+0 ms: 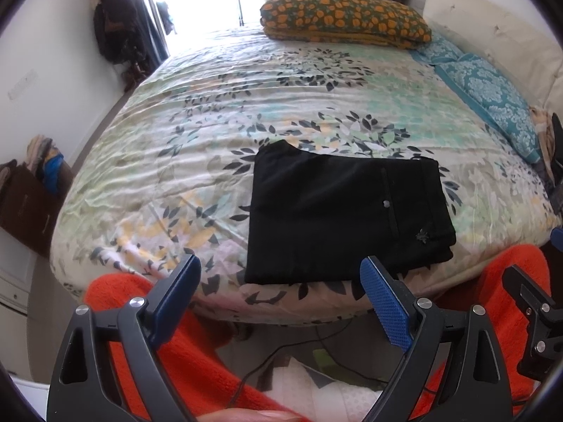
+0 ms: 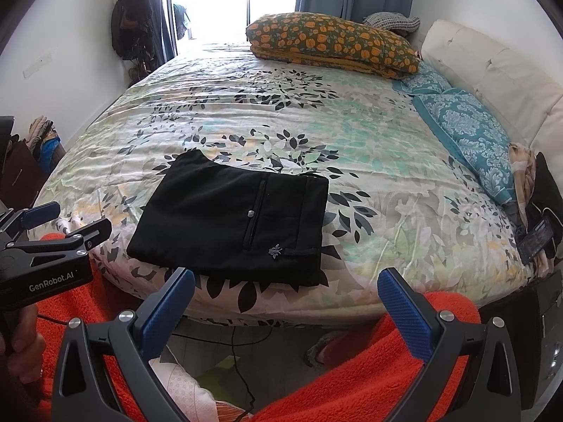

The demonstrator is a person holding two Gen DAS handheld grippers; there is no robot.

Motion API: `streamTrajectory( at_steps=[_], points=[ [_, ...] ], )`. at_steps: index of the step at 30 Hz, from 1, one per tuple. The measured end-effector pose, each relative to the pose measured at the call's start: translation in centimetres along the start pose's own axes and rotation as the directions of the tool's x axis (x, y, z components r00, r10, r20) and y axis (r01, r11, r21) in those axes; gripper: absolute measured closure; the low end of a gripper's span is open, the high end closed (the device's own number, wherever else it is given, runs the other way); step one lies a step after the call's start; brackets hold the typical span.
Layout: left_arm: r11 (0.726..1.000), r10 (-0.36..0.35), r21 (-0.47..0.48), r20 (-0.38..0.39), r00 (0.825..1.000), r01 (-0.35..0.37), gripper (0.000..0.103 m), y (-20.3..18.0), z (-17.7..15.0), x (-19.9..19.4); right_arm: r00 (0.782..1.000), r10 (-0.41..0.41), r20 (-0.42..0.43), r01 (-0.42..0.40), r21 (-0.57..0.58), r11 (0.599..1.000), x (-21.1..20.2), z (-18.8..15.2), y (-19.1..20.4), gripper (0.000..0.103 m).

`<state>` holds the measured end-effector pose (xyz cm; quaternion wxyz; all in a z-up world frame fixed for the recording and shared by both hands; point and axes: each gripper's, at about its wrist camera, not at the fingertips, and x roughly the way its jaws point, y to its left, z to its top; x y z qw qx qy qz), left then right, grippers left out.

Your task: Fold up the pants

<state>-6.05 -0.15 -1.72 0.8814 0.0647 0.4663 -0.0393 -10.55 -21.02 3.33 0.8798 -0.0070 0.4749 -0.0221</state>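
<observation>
The black pants [image 1: 346,216] lie folded into a compact rectangle near the front edge of the bed, with a back pocket button and a small emblem facing up. They also show in the right wrist view [image 2: 234,223]. My left gripper [image 1: 281,274] is open and empty, held back from the bed edge just in front of the pants. My right gripper [image 2: 285,283] is open and empty, also short of the bed edge, to the right of the pants. The left gripper's body shows at the left of the right wrist view [image 2: 52,242].
The bed has a floral leaf-print cover [image 2: 316,112]. An orange-flowered folded quilt [image 2: 330,42] lies at the far side, teal pillows [image 2: 468,133] and a white headboard [image 2: 492,70] at the right. Orange fleece [image 2: 352,379] covers the person's legs below the grippers. Bags stand at the left wall [image 1: 31,193].
</observation>
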Motion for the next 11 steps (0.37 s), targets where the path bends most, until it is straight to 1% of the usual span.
streamTrajectory(
  at_steps=[11],
  points=[
    [1.0,0.005,-0.016,-0.004,1.0,-0.005,0.01,0.0,-0.23,-0.09,1.0,0.0,-0.006,0.0,0.006,1.0,0.12,-0.15,-0.21,0.0]
  ],
)
